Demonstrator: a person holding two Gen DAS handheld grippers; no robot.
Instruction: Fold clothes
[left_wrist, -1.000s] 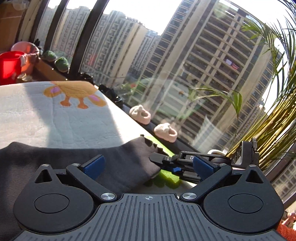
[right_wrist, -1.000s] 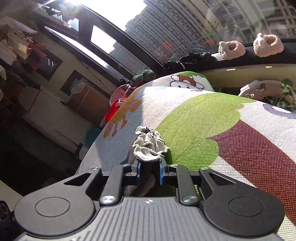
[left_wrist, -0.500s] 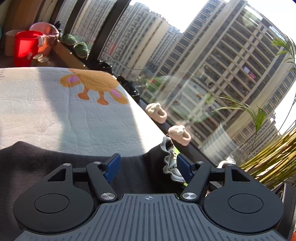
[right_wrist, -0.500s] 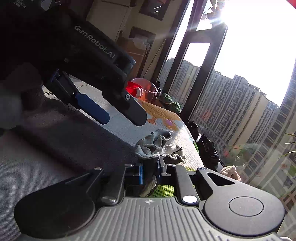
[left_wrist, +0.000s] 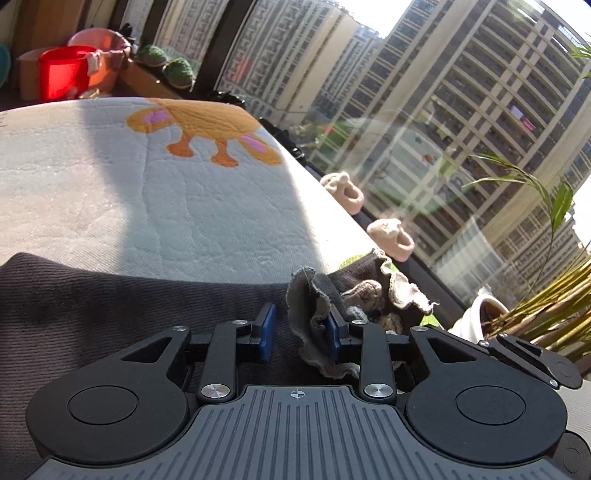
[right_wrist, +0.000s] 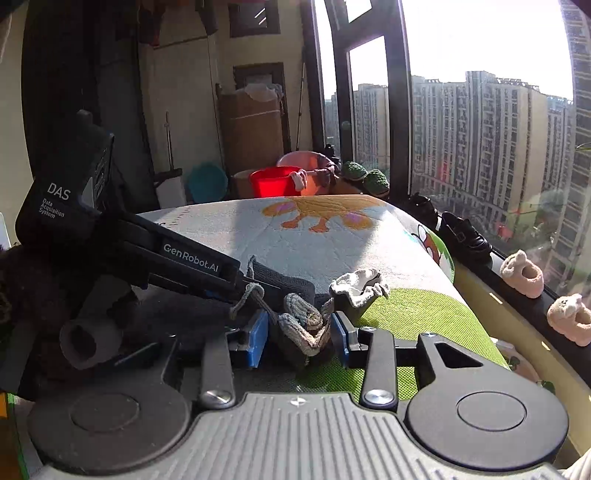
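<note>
Sunlit cartoon-print mat (left_wrist: 155, 206) beside balcony window (left_wrist: 424, 122)

The dark garment (left_wrist: 110, 295) runs off the left edge; lower left in the right view, the left tool's (right_wrist: 236, 291) tips vanish behind bunched cloth.

The garment (left_wrist: 110, 295) lies on the mat (left_wrist: 184, 203), slippers (left_wrist: 343, 192) apparently on the sill behind.

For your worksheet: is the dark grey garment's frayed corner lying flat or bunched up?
Bunched up. The garment's corner stands in crumpled ruffles above the patterned mat.
</note>
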